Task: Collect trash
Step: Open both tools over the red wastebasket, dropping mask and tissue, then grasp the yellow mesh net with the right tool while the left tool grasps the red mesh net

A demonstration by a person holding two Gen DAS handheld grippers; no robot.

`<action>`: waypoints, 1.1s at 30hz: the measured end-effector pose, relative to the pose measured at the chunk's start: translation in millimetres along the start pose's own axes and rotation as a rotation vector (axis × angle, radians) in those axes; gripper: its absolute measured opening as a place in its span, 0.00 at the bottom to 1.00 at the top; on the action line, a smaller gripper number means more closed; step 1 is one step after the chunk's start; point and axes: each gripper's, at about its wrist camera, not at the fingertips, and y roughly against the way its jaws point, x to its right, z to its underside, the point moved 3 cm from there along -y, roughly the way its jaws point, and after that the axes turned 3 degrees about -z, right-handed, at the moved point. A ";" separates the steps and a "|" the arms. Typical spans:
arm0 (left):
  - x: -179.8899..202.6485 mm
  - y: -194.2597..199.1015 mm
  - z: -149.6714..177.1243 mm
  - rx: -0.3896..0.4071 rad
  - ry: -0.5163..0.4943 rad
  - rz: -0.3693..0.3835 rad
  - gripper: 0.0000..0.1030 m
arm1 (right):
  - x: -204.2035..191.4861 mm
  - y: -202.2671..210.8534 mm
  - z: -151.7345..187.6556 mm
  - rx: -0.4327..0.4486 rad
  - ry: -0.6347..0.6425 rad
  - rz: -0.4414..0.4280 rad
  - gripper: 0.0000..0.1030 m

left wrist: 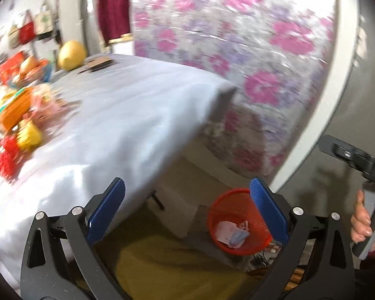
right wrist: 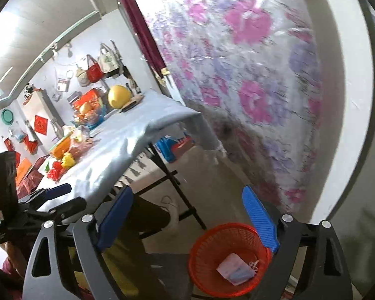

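Note:
A red mesh waste basket (left wrist: 237, 221) (right wrist: 227, 257) stands on the floor beside the table. Crumpled paper and a blue face mask (left wrist: 233, 233) (right wrist: 237, 271) lie in its bottom. My left gripper (left wrist: 187, 212) is open above the table's corner, nothing between its blue pads. My right gripper (right wrist: 187, 222) is also open and empty, hovering above and just left of the basket. In the left wrist view a hand (left wrist: 362, 222) holds the right gripper's black handle. The left gripper's body (right wrist: 37, 207) shows at the left edge of the right wrist view.
A table with a pale grey cloth (left wrist: 117, 115) (right wrist: 127, 135) carries packaged goods, red tassels (left wrist: 5, 157), a yellow pomelo (right wrist: 118, 97) and a fruit bowl along its far side. A floral sheet (right wrist: 250, 87) covers the wall behind. The table's black legs (right wrist: 177, 182) stand near the basket.

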 end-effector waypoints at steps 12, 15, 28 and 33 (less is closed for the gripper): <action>-130.9 28.9 7.6 0.066 0.229 -0.193 0.93 | -110.9 -25.3 -14.1 -0.016 0.131 -0.157 0.93; -161.8 36.6 9.9 0.093 0.285 -0.218 0.93 | -140.1 -36.8 -13.5 -0.032 0.163 -0.196 0.94; -261.0 16.3 18.8 0.011 0.406 -0.275 0.93 | -217.4 -116.2 -5.5 -0.138 0.245 -0.289 0.94; -278.4 15.1 30.5 -0.010 0.437 -0.276 0.93 | -248.3 -150.0 -9.9 -0.166 0.313 -0.301 0.94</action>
